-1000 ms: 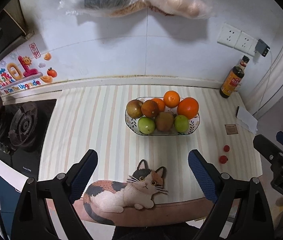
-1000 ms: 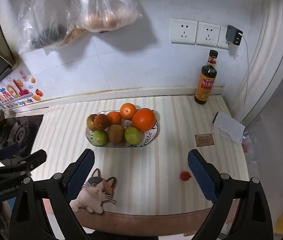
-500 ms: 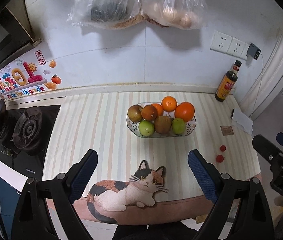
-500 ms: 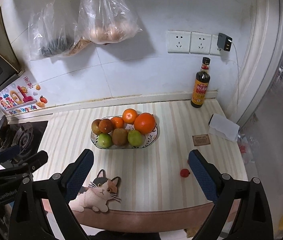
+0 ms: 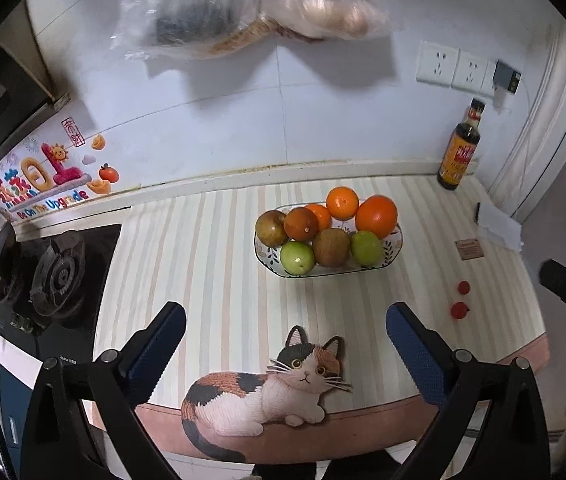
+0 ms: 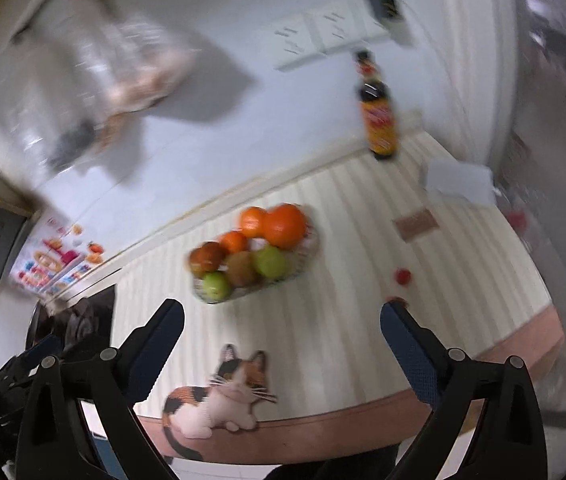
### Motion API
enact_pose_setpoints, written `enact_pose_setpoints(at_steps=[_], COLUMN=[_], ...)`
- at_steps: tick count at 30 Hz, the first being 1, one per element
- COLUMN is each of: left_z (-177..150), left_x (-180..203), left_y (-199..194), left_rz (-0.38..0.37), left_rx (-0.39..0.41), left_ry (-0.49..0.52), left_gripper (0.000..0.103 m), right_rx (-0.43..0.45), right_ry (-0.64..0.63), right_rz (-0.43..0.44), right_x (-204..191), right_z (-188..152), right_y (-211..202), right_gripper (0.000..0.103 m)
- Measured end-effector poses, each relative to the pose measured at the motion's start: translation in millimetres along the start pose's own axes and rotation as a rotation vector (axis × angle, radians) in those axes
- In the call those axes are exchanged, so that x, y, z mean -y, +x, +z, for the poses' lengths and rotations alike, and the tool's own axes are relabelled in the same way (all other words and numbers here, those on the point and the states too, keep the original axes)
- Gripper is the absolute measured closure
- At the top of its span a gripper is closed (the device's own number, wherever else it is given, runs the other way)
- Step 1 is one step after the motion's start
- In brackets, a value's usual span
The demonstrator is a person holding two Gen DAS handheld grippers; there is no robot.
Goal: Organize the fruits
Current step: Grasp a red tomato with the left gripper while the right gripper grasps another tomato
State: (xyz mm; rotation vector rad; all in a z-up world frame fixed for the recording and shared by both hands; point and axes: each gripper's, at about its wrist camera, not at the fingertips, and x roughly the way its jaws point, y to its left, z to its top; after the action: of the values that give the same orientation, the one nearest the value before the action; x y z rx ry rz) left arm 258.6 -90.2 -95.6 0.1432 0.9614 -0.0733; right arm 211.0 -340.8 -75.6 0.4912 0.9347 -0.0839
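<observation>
A patterned bowl (image 5: 397, 240) on the striped counter holds several fruits: a big orange (image 5: 376, 216), smaller oranges, two green fruits and brown ones. Two small red fruits (image 5: 463, 287) lie loose on the counter to its right. My left gripper (image 5: 283, 316) hovers over the counter's near edge, short of the bowl, its jaws opening with nothing between them. In the blurred, tilted right wrist view the bowl (image 6: 307, 258) sits ahead and a red fruit (image 6: 402, 276) lies just past the right finger. My right gripper (image 6: 281, 310) is also opening on nothing.
A cat-shaped mat (image 5: 267, 392) lies at the counter's front edge. A gas stove (image 5: 57, 276) is on the left. At the far right stand a sauce bottle (image 5: 461, 152), a white paper (image 5: 499, 224) and a brown card (image 5: 469, 249). Plastic bags (image 5: 251, 8) hang on the wall.
The right wrist view has rolled and blurred, so the counter now looks tilted, and the red fruits sit nearer its right finger. The left view has shifted slightly.
</observation>
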Motion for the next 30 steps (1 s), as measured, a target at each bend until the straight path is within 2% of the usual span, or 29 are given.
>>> enact_pose_setpoints(at_steps=[4,5,6,7,9,10,13,15,19,20,21,22,27,30], left_z=[7.7,9.9,11.8,13.4,14.8,15.2,12.9,12.0,8.2,8.4,8.6,8.8,12.2,12.2], left_x=[33.5,45.9,54.0,66.0,86.2,97.2,123.8,134.4,149.8,151.2,153.5,156.5,185.5,217.0], left_y=[26.7,36.4,42.9,53.5,75.3,88.6,122.5,137.7,163.2,167.4,171.7,175.9,203.4,223.4], left_rz=[0.039,0.054,0.064,0.066,0.075,0.074,0.102,0.118,0.141,0.139,0.133,0.123,-0.001,-0.078], left_rx=[-0.014,-0.023,-0.033,-0.051,-0.093,-0.127,-0.199,-0.235,-0.302,-0.315,-0.326,-0.336,-0.403,-0.431], left_ry=[0.022,0.030,0.037,0.049,0.068,0.080,0.114,0.124,0.136,0.133,0.127,0.118,0.116,0.140], left_gripper=[0.000,0.000,0.000,0.000,0.000,0.000,0.000,0.000,0.000,0.000,0.000,0.000,0.000,0.001], right_rx=[-0.045,-0.080,-0.112,-0.148,-0.210,-0.251,-0.311,-0.332,-0.398,-0.370,-0.359,-0.365,-0.310,-0.286], right_ry=[0.033,0.039,0.044,0.046,0.032,0.026,0.027,-0.002,-0.059,-0.085,-0.120,-0.130,-0.053,-0.026], right_rz=[-0.137,-0.164,-0.171,-0.171,-0.172,-0.164,-0.112,-0.106,-0.097,-0.103,-0.089,-0.086,-0.034,-0.057], right_x=[64.5,84.0,96.7,109.6,128.9,137.0,147.7,145.8,136.2,132.2,127.0,125.8,156.5,184.3], right_z=[2.0,1.8,1.4,0.4,-3.4,-5.7,-10.4,-14.0,-24.0,-24.4,-25.0,-25.7,-13.3,-2.2], right_y=[35.1,53.2,65.8,81.3,115.2,135.2,176.7,200.8,242.2,241.0,241.1,241.6,214.5,198.1], right_gripper=[0.003,0.003,0.007,0.017,0.030,0.032,0.036,0.036,0.049,0.052,0.065,0.070,0.070,0.070])
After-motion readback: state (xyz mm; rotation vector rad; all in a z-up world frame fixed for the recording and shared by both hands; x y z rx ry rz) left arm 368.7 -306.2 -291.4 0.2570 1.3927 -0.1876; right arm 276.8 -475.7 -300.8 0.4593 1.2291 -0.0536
